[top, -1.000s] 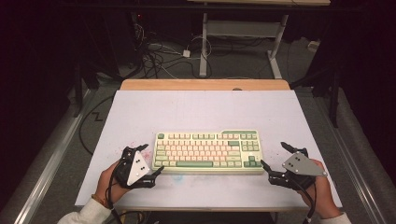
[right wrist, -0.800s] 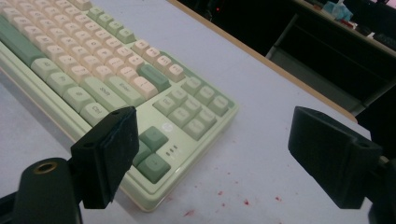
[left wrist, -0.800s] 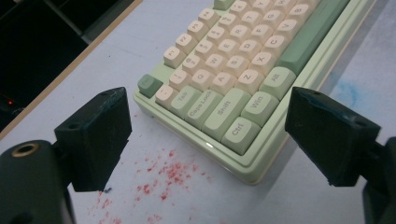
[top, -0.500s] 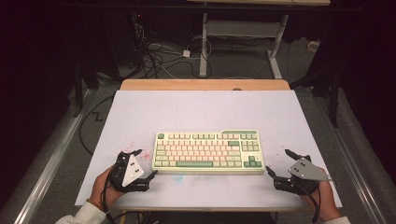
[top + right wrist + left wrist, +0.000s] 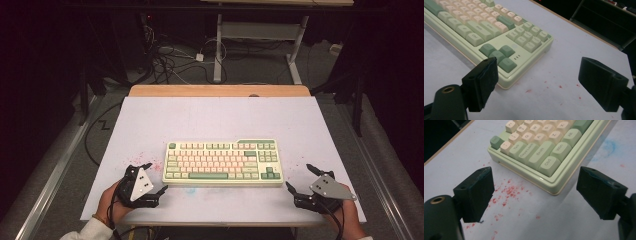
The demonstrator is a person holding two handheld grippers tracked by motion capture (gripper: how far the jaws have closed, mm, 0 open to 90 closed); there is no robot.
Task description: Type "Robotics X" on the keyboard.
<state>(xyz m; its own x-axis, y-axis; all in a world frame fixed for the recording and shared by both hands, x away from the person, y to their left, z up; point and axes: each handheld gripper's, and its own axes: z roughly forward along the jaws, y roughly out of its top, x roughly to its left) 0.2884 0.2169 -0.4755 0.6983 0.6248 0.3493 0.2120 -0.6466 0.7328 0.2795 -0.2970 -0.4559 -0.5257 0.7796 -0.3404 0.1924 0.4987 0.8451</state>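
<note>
The keyboard [image 5: 223, 162] lay flat near the front of the white surface [image 5: 210, 115], between the two grippers. The left hand-held gripper [image 5: 155, 181] sat just off its near-left corner, jaws spread wide and holding nothing; the right hand-held gripper [image 5: 300, 178] sat just off its near-right corner, likewise spread

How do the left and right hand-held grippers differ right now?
The left hand-held gripper sits off the keyboard's left front corner; the right hand-held gripper sits off its right front corner. Red specks are denser under the left than under the right. Both are open, empty and apart from the keyboard.
</note>
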